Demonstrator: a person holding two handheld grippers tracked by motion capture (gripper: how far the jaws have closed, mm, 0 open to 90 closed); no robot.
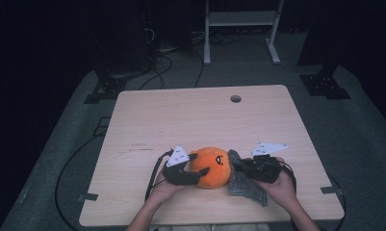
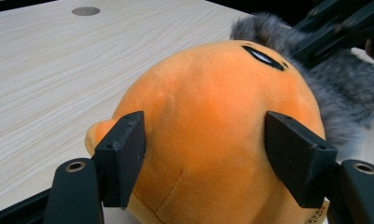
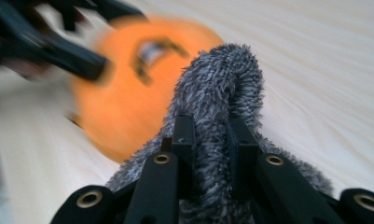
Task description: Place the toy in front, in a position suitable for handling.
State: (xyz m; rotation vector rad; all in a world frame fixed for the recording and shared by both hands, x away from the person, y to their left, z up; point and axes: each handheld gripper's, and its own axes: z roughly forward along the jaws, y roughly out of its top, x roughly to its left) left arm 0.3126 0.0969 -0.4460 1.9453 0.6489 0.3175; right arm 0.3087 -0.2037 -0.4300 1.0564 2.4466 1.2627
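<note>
Left hand-held gripper (image 2: 203,158) clamped around orange plush toy (image 2: 212,121), right hand-held gripper (image 3: 211,140) pinching grey fuzzy cloth (image 3: 222,88).

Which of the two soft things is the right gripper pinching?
The grey fuzzy cloth, a fold of it clamped in the right gripper. The orange plush sits between the left gripper's jaws.

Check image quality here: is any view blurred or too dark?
High view: dim, surroundings nearly black, table readable. Left gripper view: sharp on the orange plush. Right gripper view: plush and table smeared by blur; grey fuzzy cloth between the fingers stays fairly crisp.
</note>
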